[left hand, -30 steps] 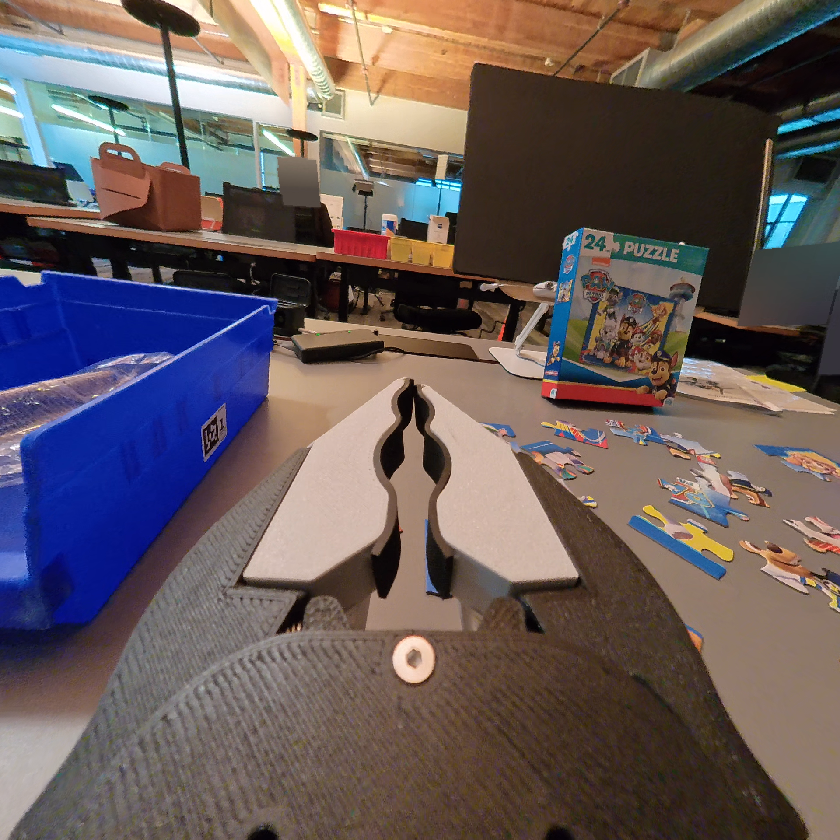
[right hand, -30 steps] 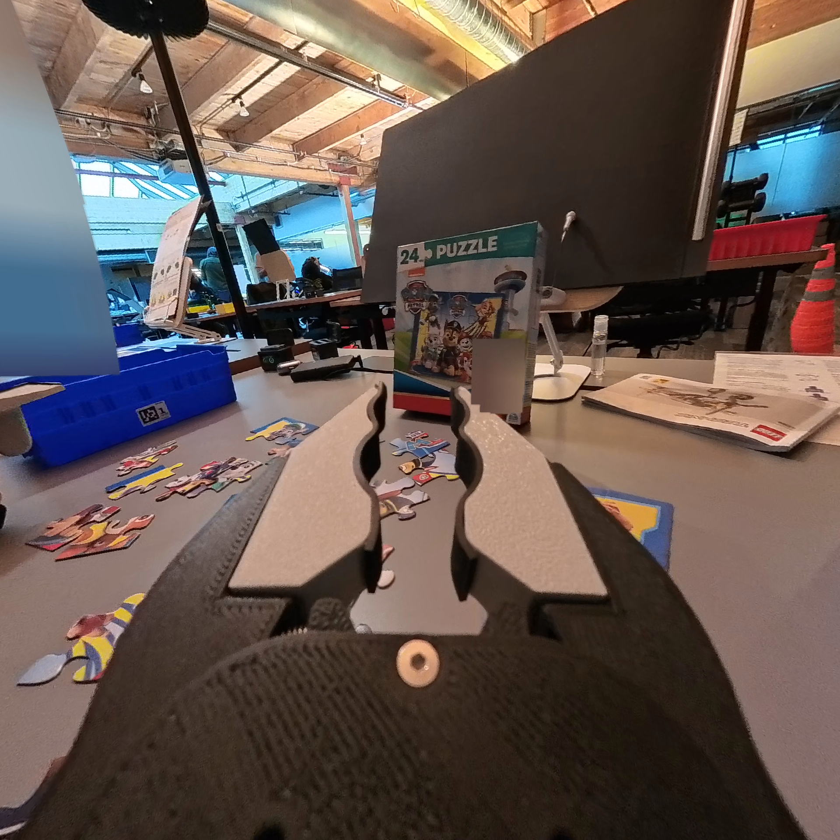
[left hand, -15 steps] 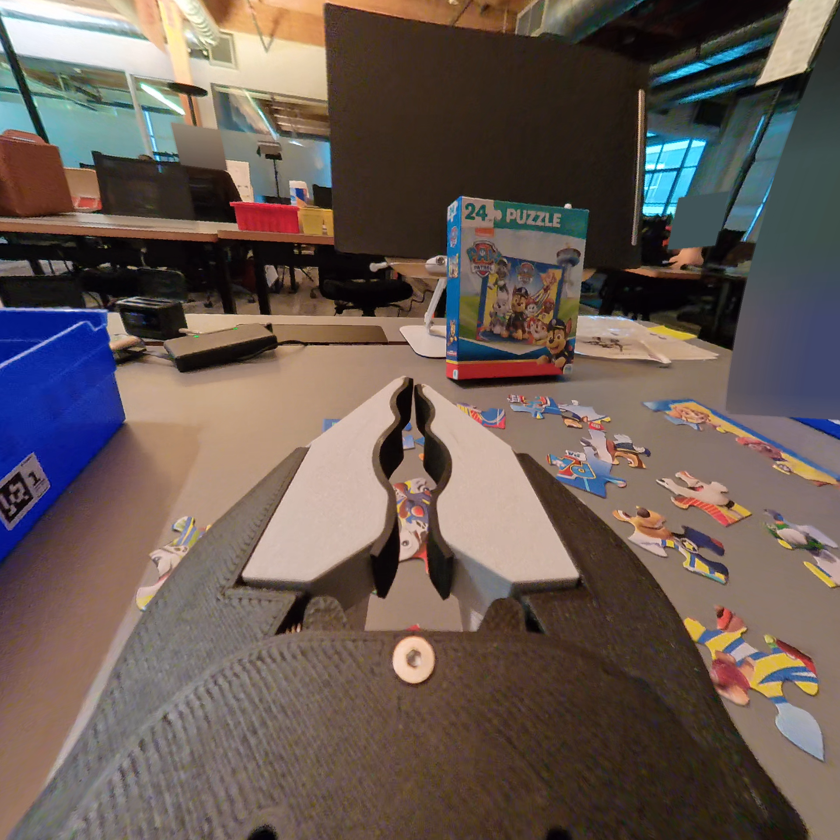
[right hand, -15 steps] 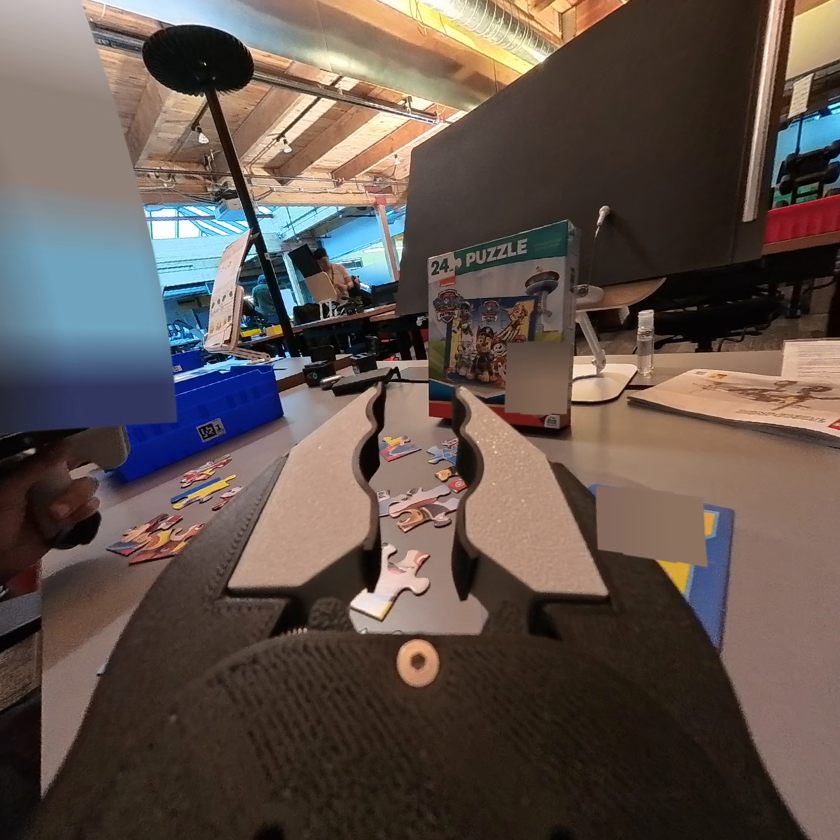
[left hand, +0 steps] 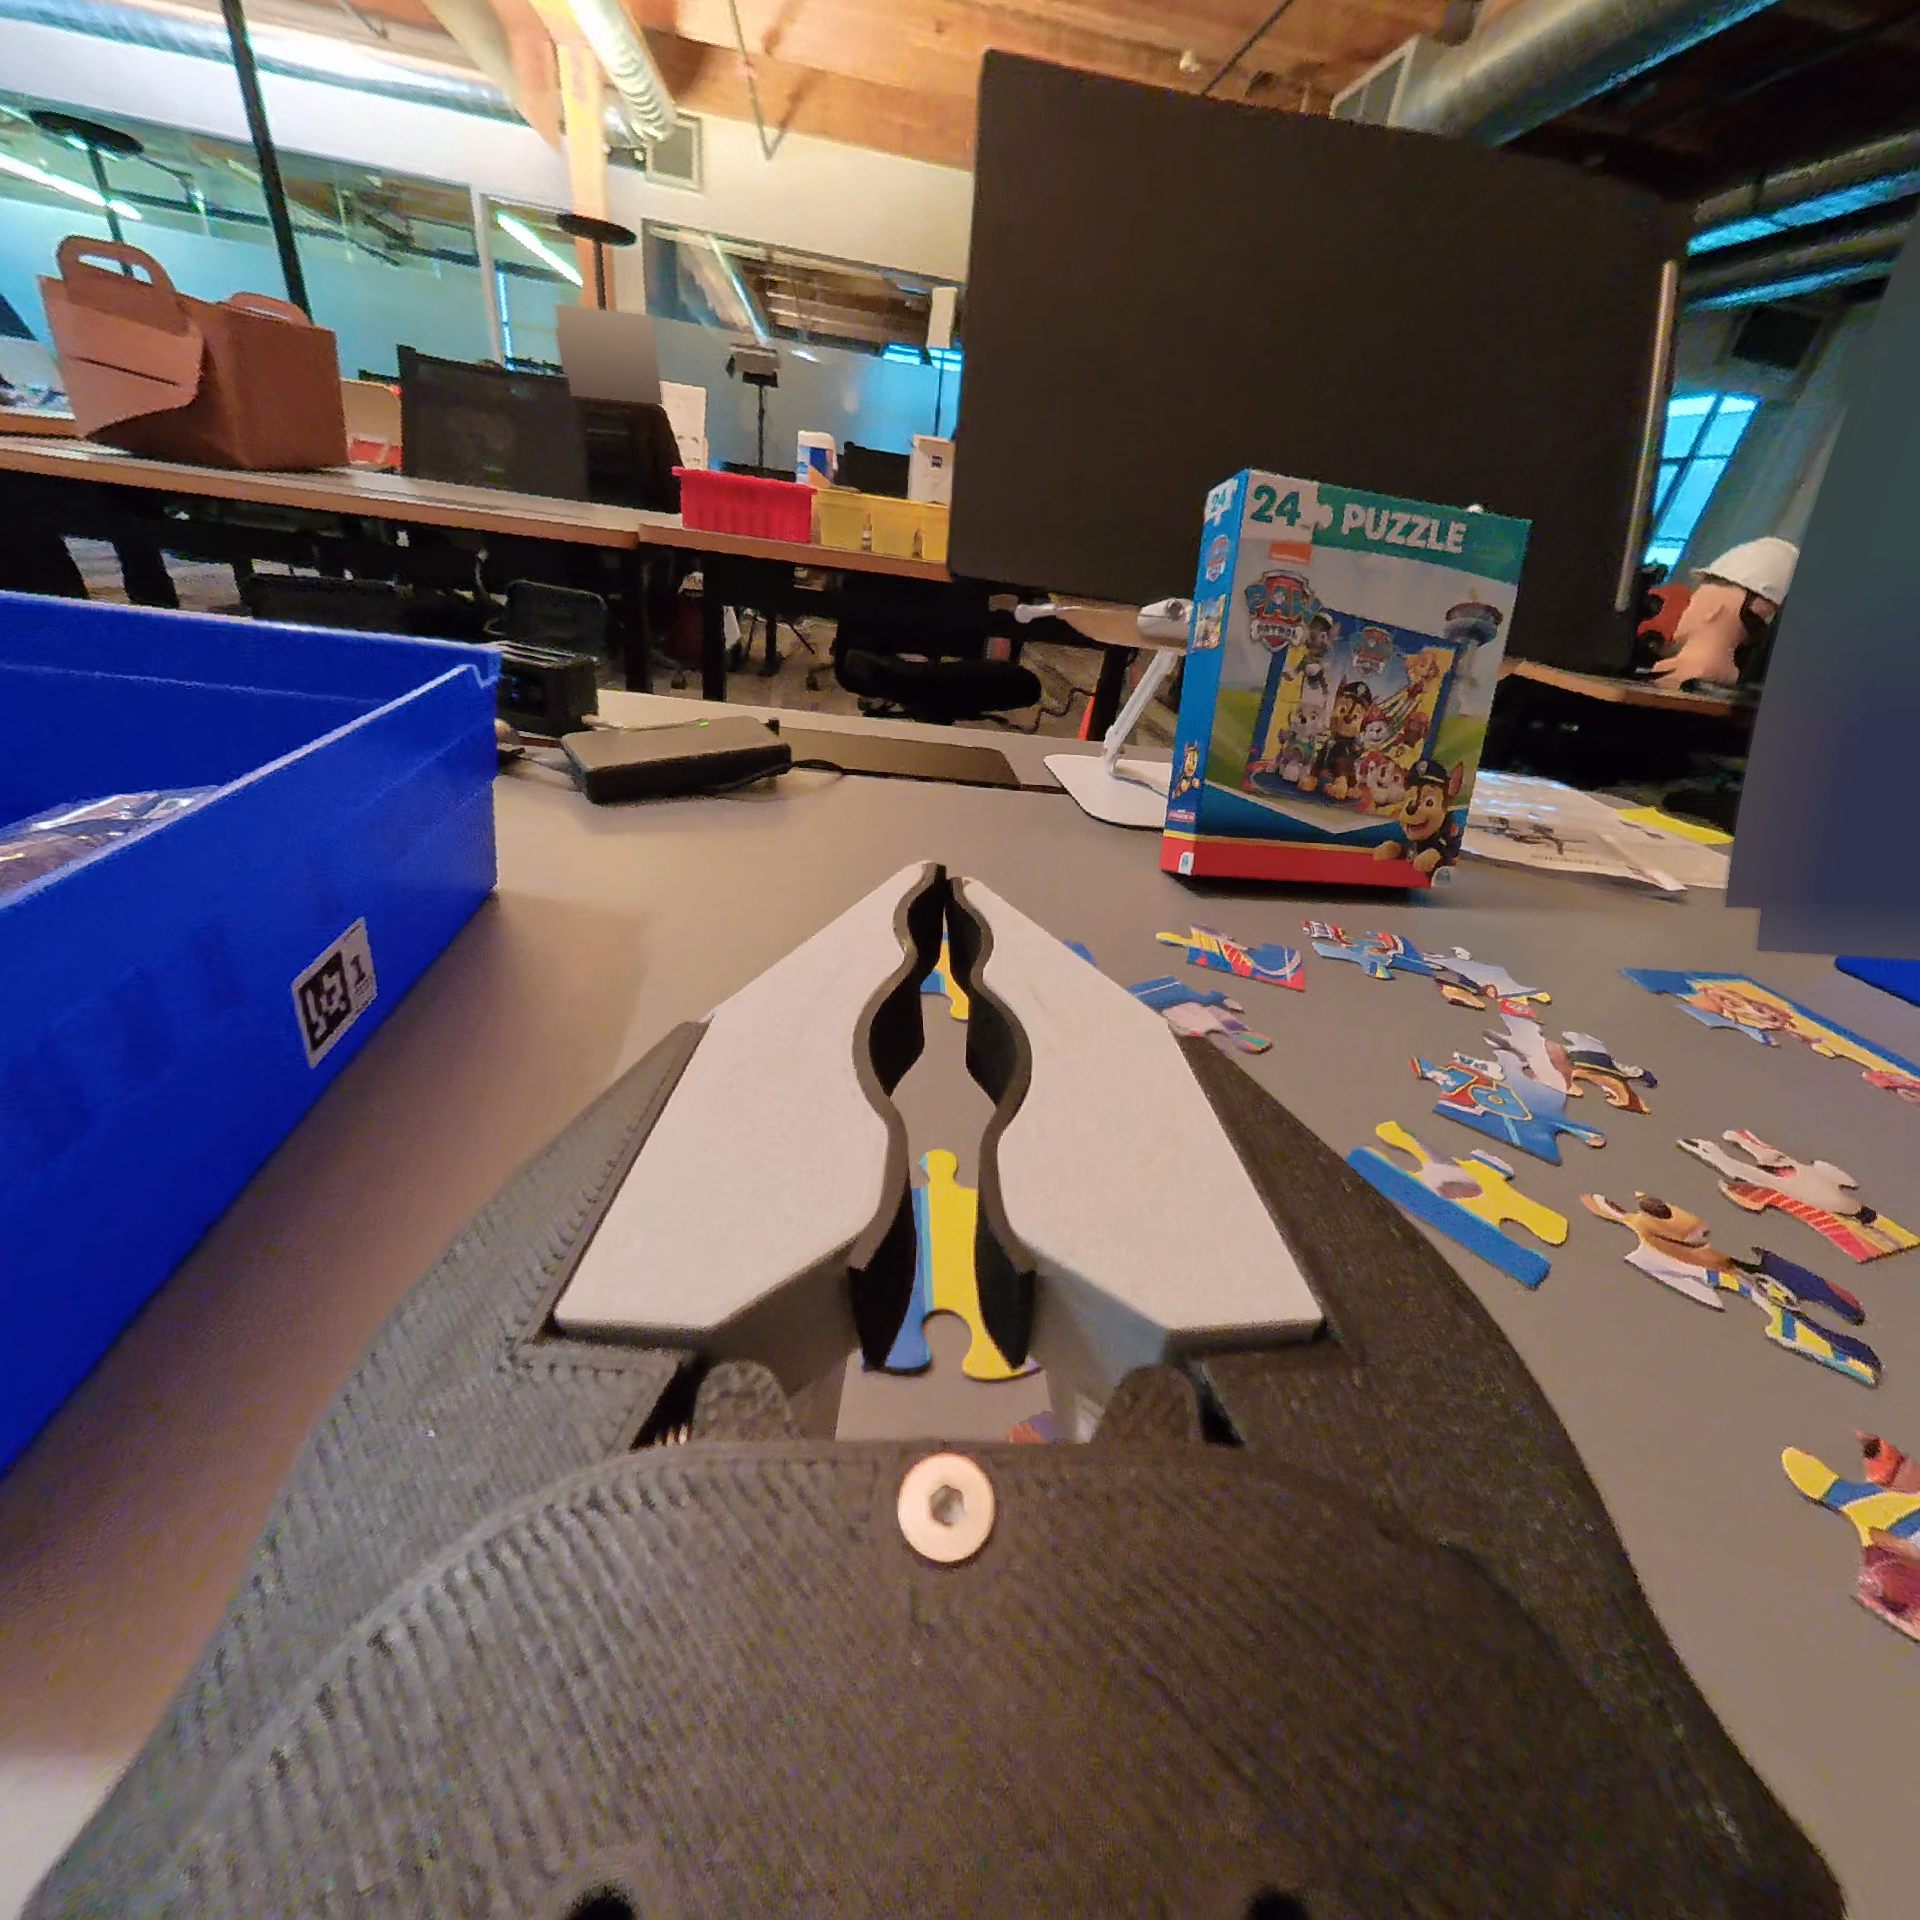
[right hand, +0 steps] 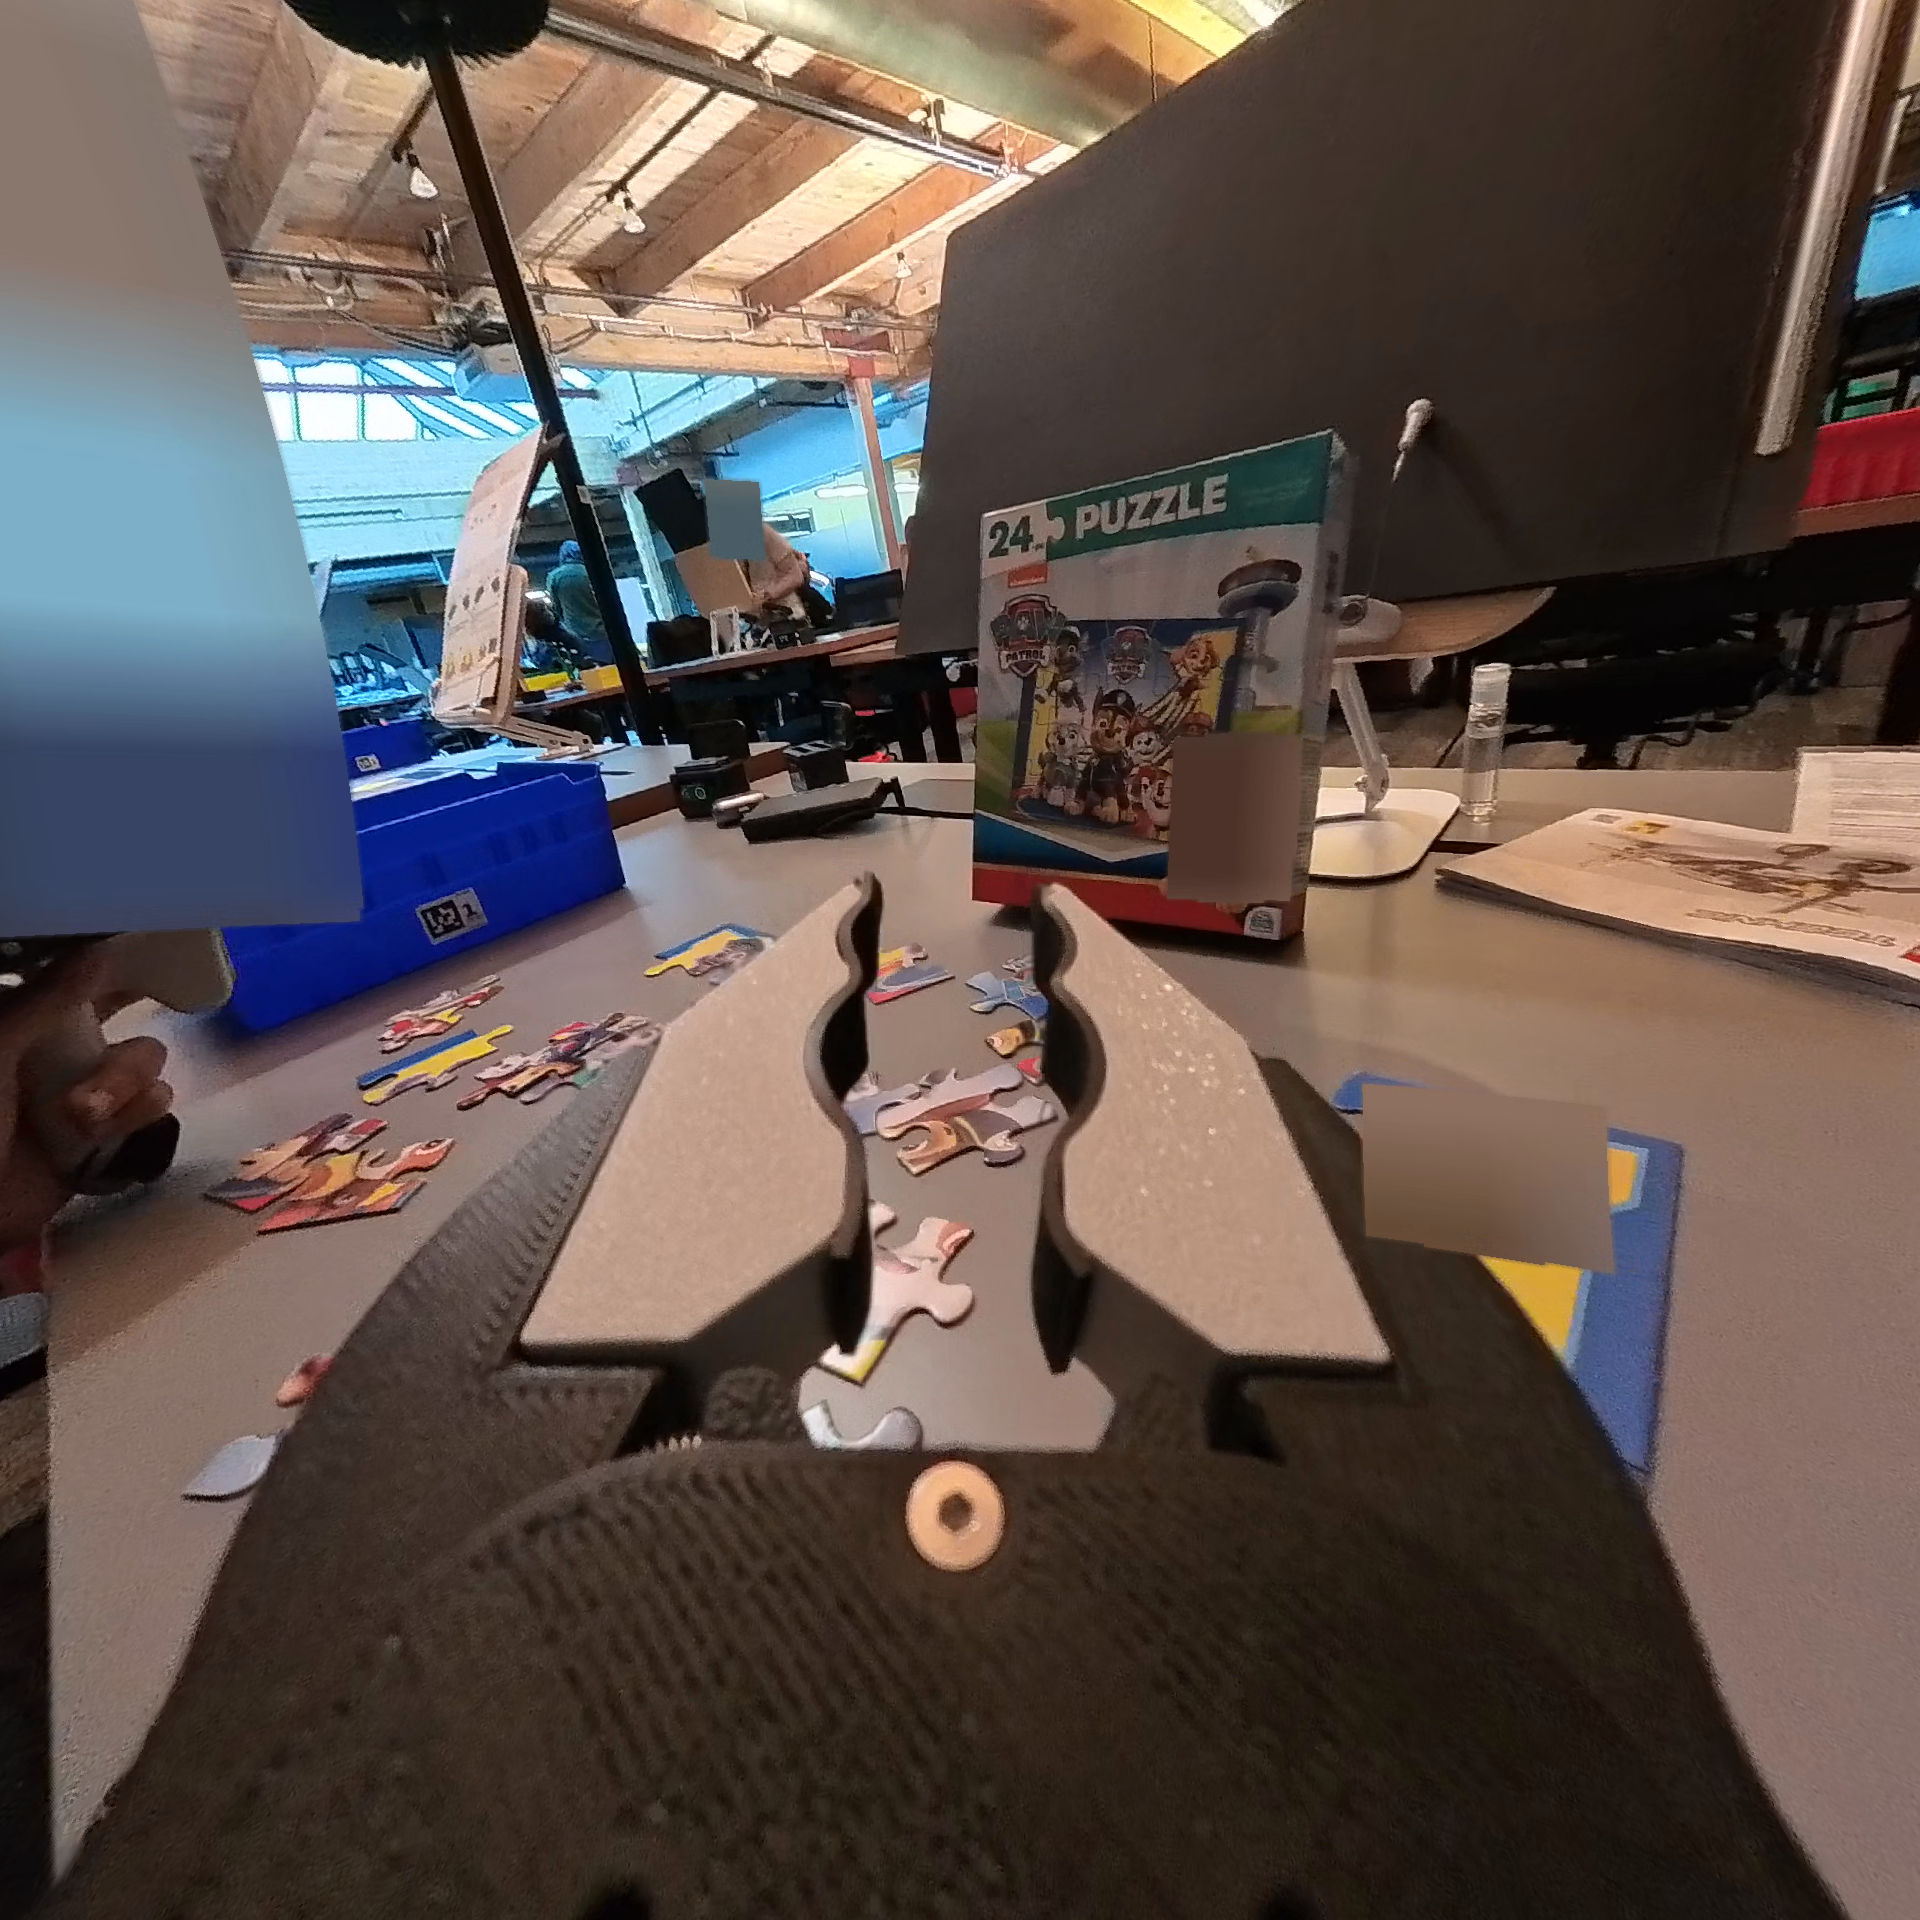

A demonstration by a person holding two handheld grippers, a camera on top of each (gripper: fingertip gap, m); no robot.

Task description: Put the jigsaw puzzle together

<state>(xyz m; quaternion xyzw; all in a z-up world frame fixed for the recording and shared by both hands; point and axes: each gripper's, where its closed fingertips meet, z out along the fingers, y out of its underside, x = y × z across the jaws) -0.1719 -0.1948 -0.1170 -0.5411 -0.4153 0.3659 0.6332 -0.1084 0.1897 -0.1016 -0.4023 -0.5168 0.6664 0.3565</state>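
The left claw [left hand: 943, 878] hovers low over the grey desk [left hand: 665, 914] with tips pressed together on nothing, a blue-and-yellow puzzle piece [left hand: 940, 1262] lying beneath it. The right claw [right hand: 954, 899] stands narrowly parted and empty above loose puzzle pieces [right hand: 951, 1117]. Farther back stand the puzzle box [right hand: 1148, 675] and a blue bin [left hand: 229, 883].

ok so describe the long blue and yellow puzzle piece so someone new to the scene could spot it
Start at the upright puzzle box on the grey table. Loose pieces lie in front; the long blue and yellow piece is the nearer, straight-edged strip, while its neighbours are irregular character shapes.
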